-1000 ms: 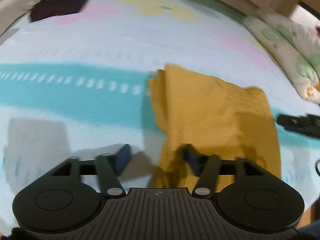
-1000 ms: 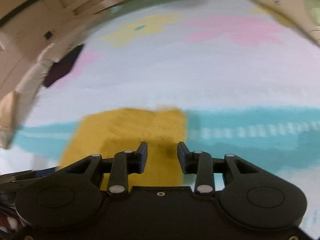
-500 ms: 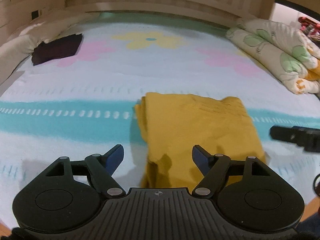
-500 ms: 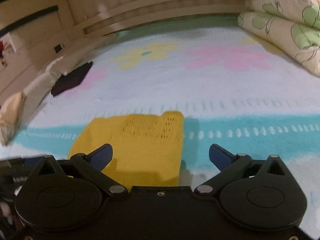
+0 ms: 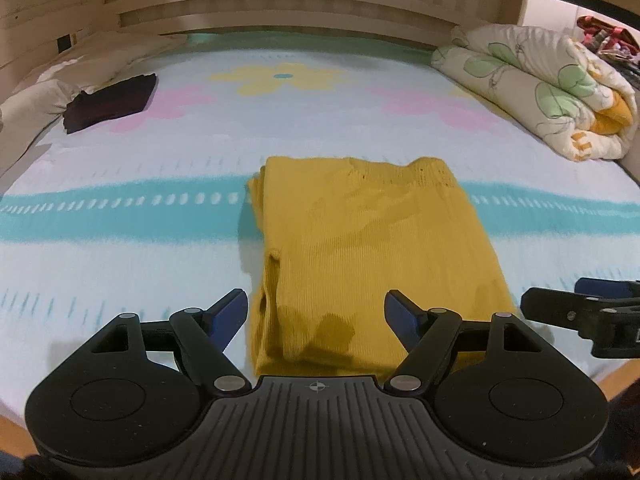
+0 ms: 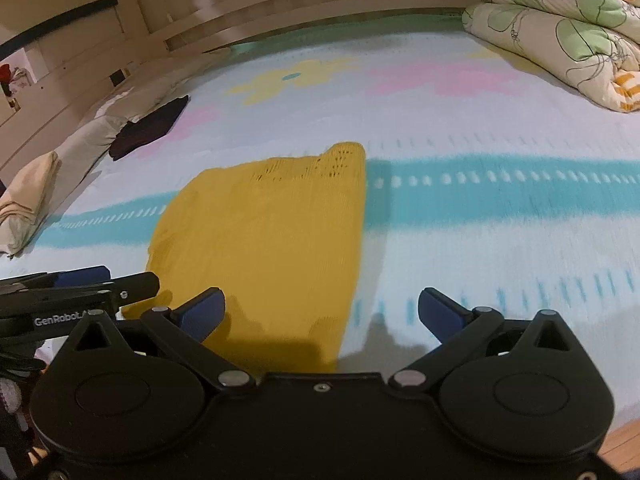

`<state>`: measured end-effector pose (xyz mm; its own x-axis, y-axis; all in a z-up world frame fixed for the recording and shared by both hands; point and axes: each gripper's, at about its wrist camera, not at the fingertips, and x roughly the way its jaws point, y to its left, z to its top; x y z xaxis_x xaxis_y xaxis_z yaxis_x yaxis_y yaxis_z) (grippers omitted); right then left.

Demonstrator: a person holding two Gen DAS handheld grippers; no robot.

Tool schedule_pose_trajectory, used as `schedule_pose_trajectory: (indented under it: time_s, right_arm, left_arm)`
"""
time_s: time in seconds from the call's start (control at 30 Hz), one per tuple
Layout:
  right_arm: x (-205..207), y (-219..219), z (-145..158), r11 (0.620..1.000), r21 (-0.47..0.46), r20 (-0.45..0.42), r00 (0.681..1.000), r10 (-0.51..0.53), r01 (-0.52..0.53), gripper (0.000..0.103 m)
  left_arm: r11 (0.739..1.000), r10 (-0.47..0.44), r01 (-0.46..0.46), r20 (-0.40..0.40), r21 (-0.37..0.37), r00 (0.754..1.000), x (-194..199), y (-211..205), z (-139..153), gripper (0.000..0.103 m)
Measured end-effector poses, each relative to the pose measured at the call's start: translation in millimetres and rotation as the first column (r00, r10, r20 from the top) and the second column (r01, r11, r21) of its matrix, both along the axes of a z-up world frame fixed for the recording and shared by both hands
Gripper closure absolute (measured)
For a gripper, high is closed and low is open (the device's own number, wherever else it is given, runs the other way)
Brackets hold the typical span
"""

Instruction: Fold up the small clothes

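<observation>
The folded mustard-yellow knitted garment (image 5: 372,248) lies flat on the flower-patterned bed (image 5: 160,264), across its teal stripe. The left gripper (image 5: 316,312) and right gripper (image 6: 320,312) hover spread wide and empty near its front edge; one careless brush could likely undo its loose left-side layers.
</observation>
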<state>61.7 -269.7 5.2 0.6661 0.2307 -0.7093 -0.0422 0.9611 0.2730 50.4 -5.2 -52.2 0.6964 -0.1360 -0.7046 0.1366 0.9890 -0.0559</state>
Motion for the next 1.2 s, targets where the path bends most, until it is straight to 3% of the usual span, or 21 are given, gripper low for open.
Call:
schedule_pose_trajectory:
  time_s: [0.5, 0.67, 0.77, 0.9, 1.03, 1.2]
  right_arm:
    - [-23.2, 15.2, 11.0, 1.0, 0.017, 0.068, 0.998, 0.0, -0.001, 0.001]
    - [-20.7, 25.8, 15.4, 0.993, -0.06, 0.013, 0.995, -0.098, 0.099, 0.001]
    - [-20.9, 27.8, 16.0, 0.984, -0.105, 0.002, 0.99, -0.142, 0.141, 0.001]
    - [-23.9, 25.4, 18.3, 0.99, -0.068, 0.021, 0.992, -0.122, 0.123, 0.001]
    - [-24.8, 28.4, 20.8, 0.987, -0.096, 0.038, 0.991, -0.129, 0.132, 0.001]
    - [-28.6, 35.2, 27.6, 0.977, -0.149, 0.083, 0.987, -0.139, 0.15, 0.001]
  left_arm:
    - [0.995, 0.093, -0.095, 0.033, 0.034, 0.995, -22.7, 7.2, 4.7, 0.029]
    - [0.992, 0.127, -0.127, 0.015, 0.003, 0.992, -23.1, 13.2, 7.7, 0.029]
    - [0.989, 0.141, -0.141, 0.005, 0.037, 0.99, -23.5, 10.0, 7.6, 0.029]
    - [0.979, 0.165, -0.166, 0.015, 0.119, 0.986, -26.3, 1.2, 9.1, 0.029]
    - [0.96, 0.18, -0.183, 0.035, 0.213, 0.983, -29.7, -6.7, 11.0, 0.029]
    - [0.971, 0.157, -0.157, 0.016, 0.181, 0.987, -31.3, -3.9, 11.6, 0.029]
